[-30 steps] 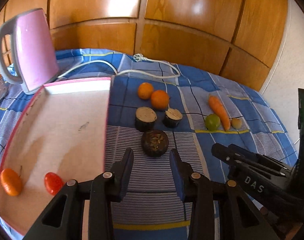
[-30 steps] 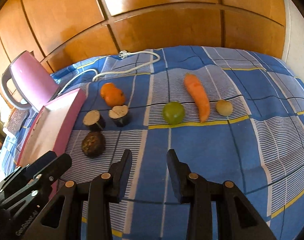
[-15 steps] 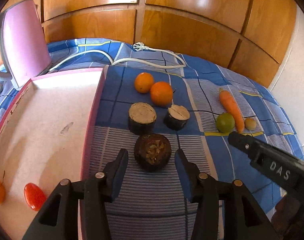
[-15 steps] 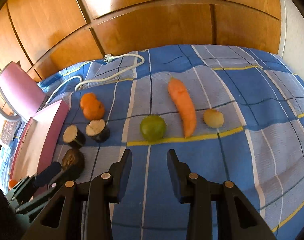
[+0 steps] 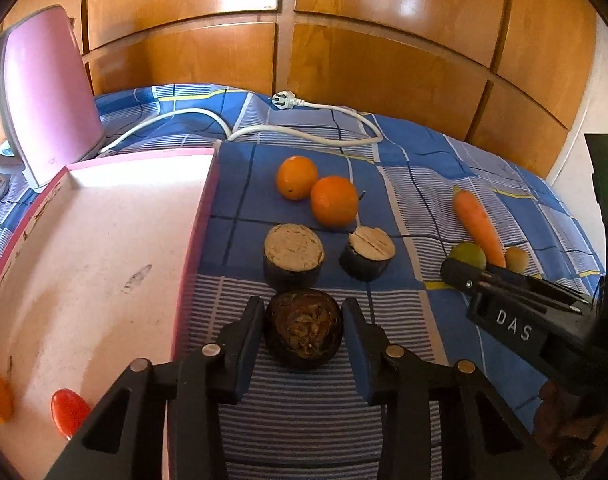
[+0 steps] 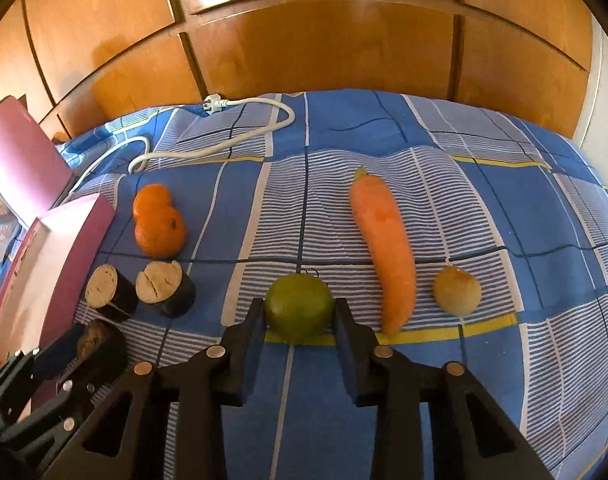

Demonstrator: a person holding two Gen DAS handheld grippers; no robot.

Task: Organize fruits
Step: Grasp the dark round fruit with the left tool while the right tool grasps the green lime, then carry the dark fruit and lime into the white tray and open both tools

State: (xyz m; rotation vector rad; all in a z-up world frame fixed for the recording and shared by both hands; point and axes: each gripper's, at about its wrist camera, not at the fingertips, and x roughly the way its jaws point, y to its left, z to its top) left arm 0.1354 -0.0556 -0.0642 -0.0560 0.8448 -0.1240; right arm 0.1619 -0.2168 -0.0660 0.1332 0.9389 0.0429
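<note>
pink tray (image 5: 104,240) on left edge of the bedsheet (image 6: 503,200), a small red and a small orange fruit in its near corner, rest bare

left tongs (image 5: 302,309) point down at the dark round fruit (image 5: 304,334), which lies on the sheet just right of the tray's right rim; fruit sits square between the fingers, both pads against its sides, jaws have just been closing on it, reads as a grip, fruit not lifted yet

two cut eggplant pieces (image 5: 294,254) just beyond it, two oranges (image 5: 333,200) further back, touching each other

right tongs (image 6: 298,309) straddle the green round fruit (image 6: 298,300) near mid-sheet, pads on both sides, jaws have also just been closing, looks gripped, resting on the sheet

carrot (image 6: 383,252) just right of the green fruit, long axis running away from the camera, tip close to the right finger; lift straight up or it gets nudged

key relation: tray lies left of both fruits, left hand right beside it, right hand well apart, so likely left drops first
</note>
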